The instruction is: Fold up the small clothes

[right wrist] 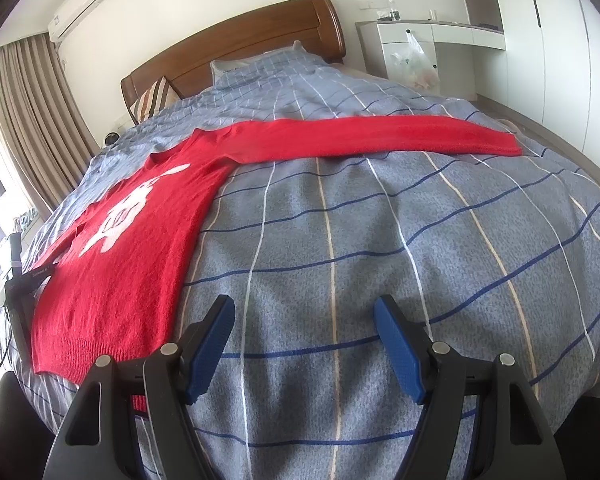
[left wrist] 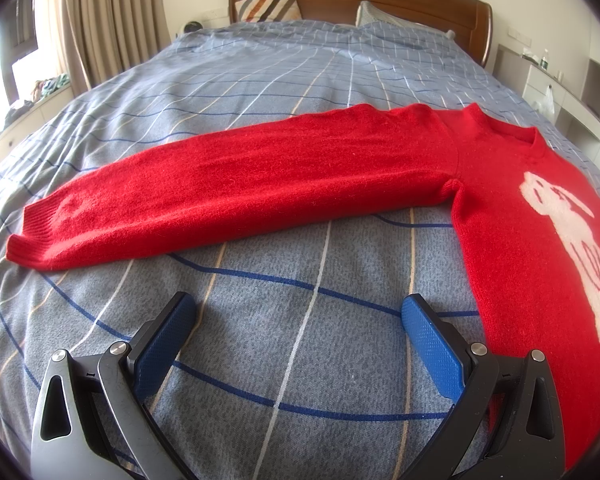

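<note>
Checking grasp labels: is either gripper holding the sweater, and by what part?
Nothing is held. The left gripper and right gripper are both open over the bedspread, clear of the red sweater.

Cut-off and hidden parts
The red sweater runs off the left wrist view at 3 o'clock; the right tool hides its hem corner at 7 o'clock.

Your right gripper hangs spread wide over the checked bedspread; the red sweater lies flat at ten o'clock, one sleeve stretched toward one o'clock.
</note>
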